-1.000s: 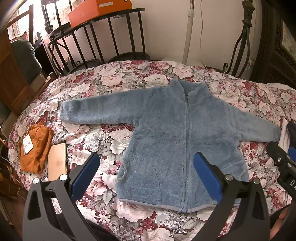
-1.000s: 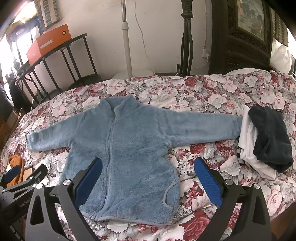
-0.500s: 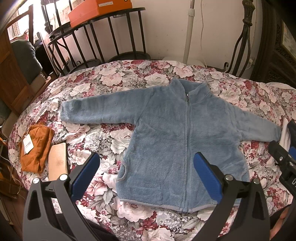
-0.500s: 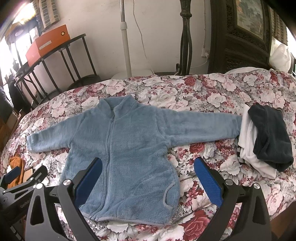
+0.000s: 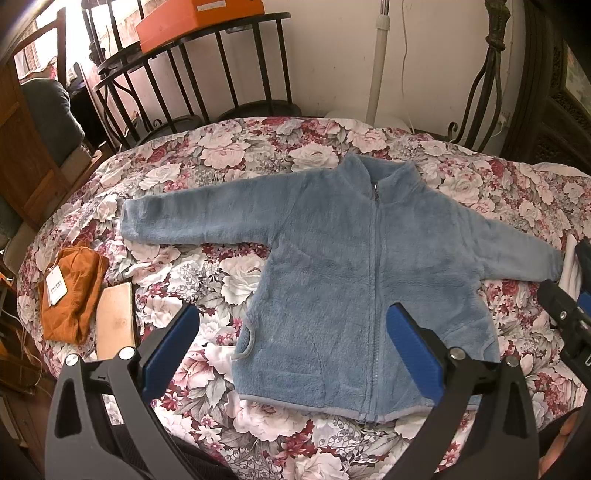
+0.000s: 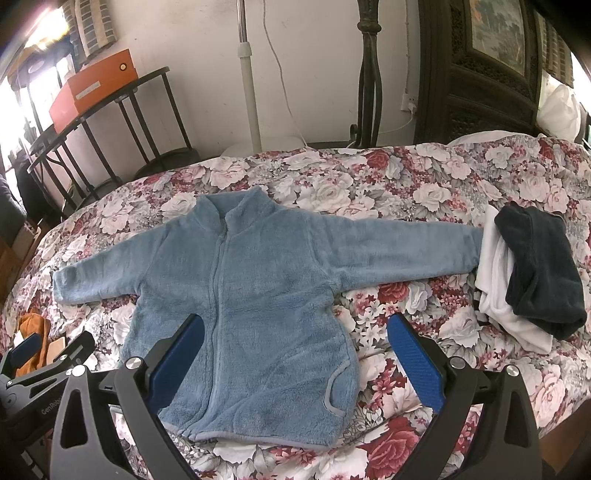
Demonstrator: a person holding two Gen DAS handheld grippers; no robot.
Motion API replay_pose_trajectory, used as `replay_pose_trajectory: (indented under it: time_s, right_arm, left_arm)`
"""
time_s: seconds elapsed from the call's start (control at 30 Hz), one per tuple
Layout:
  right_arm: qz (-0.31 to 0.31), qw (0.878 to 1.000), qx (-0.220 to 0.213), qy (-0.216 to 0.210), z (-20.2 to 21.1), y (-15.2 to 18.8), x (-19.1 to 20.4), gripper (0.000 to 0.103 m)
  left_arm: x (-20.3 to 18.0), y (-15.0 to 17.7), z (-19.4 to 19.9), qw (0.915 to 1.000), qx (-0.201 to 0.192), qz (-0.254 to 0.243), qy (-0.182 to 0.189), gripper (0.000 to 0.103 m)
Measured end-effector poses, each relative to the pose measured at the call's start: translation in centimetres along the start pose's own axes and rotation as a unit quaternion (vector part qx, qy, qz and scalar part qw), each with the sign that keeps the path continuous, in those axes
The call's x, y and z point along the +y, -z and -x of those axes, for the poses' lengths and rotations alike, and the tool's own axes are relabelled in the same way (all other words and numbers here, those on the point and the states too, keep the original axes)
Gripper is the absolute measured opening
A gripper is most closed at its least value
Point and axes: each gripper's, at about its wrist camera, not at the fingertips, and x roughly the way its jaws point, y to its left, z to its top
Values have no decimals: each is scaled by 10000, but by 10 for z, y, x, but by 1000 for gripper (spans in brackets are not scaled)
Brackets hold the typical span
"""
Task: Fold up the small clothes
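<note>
Both jaws apart, left gripper [image 5: 291, 345] and right gripper [image 6: 295, 349] above blue fleece jacket [image 6: 251, 306] — thick pile, likely to slip or bunch in a shallow pinch.

Daylight pours in from a window [image 5: 40, 33] at the upper left and blows out to white glare there. The bed [image 6: 369, 177] is evenly, softly lit with faint shadows. Both views bow hard at the edges, corners darkening; focus stays sharp.
</note>
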Motion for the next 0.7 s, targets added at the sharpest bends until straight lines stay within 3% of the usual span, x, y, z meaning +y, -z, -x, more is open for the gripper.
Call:
replay_pose_trajectory:
  time_s: [0.7]
  right_arm:
    - [-8,10000,22,-1,-2,0,2,100]
  left_arm:
    - [1,0,-2,10000,30,0,5,99]
